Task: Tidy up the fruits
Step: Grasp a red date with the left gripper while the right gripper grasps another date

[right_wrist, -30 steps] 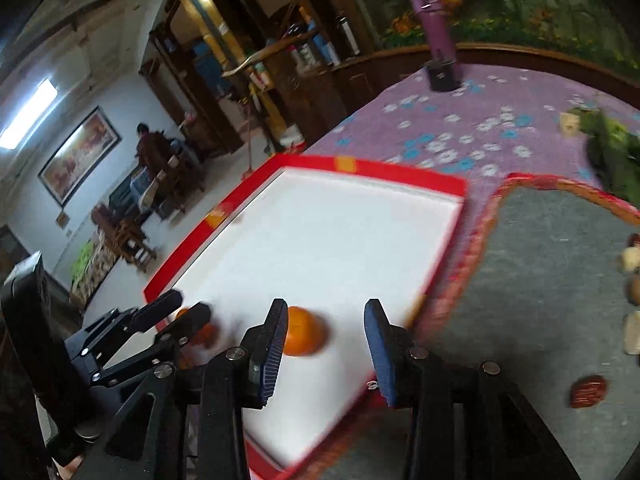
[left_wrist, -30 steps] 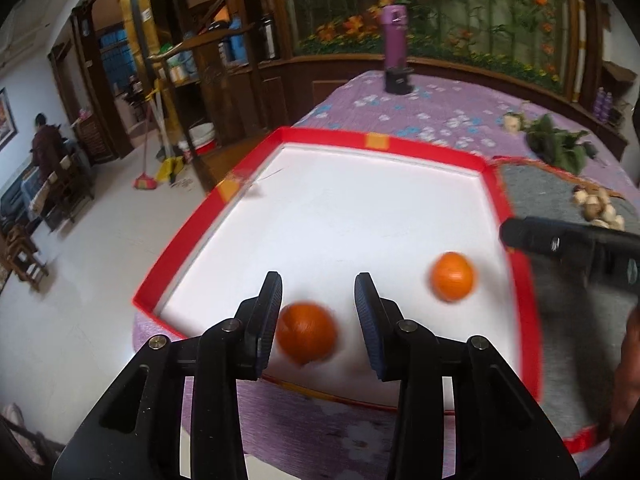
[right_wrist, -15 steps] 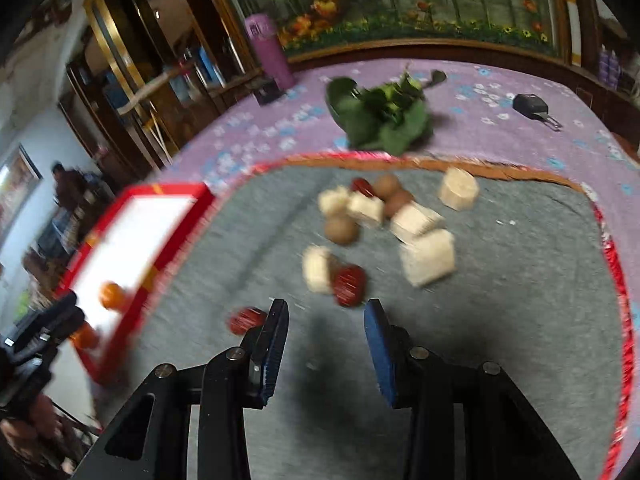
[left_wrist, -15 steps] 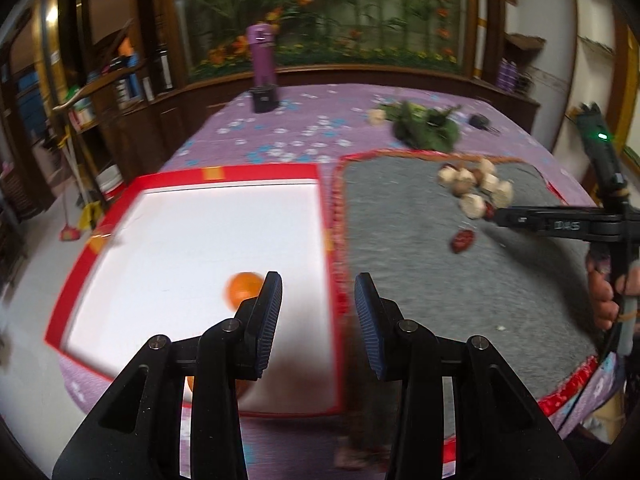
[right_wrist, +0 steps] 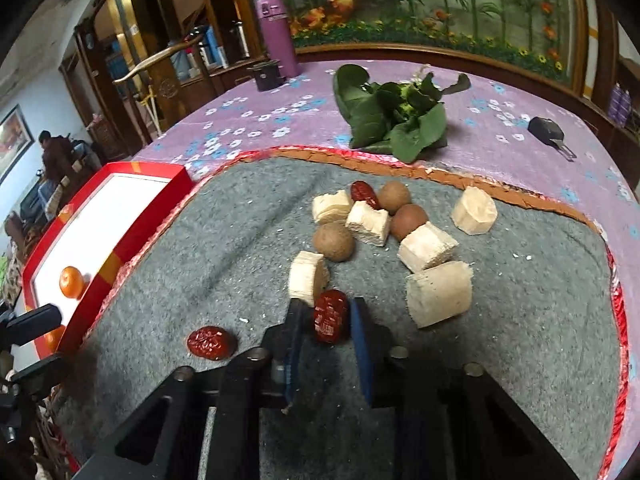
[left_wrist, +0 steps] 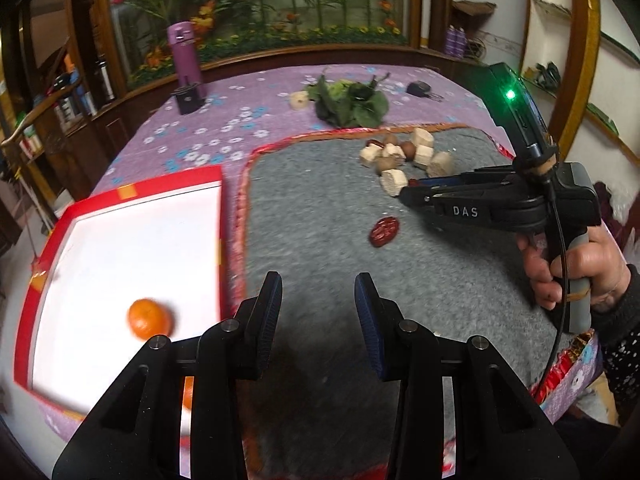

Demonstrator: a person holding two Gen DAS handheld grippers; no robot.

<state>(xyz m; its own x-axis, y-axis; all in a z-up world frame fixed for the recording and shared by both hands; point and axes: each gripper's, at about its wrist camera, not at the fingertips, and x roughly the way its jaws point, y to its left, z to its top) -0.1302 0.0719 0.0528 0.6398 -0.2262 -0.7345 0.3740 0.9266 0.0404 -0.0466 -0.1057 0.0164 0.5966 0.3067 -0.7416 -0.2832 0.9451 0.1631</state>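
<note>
A red-rimmed white tray point(left_wrist: 120, 216) holds an orange point(left_wrist: 150, 319); the tray point(right_wrist: 100, 216) and orange point(right_wrist: 71, 282) also show in the right wrist view. On the grey mat point(right_wrist: 520, 340) lie several pale chunks point(right_wrist: 438, 298), brown round fruits point(right_wrist: 334, 242) and red dates. My right gripper point(right_wrist: 325, 316) has its jaws narrowed around a red date point(right_wrist: 330, 321), fingers close on both sides. Another red date point(right_wrist: 210, 343) lies to its left, also in the left wrist view point(left_wrist: 384, 232). My left gripper point(left_wrist: 316, 304) is open and empty above the mat's near edge.
Green leaves point(right_wrist: 400, 116) and a black key fob point(right_wrist: 546, 130) lie on the purple flowered cloth point(right_wrist: 520, 152) behind the mat. A purple bottle point(right_wrist: 276, 36) stands at the back. A second orange point(left_wrist: 188, 394) shows partly behind my left gripper's frame.
Both grippers have swung right from the tray to the mat. My right gripper has moved onto the pile and narrowed its jaws around a red date. My left gripper stays open.
</note>
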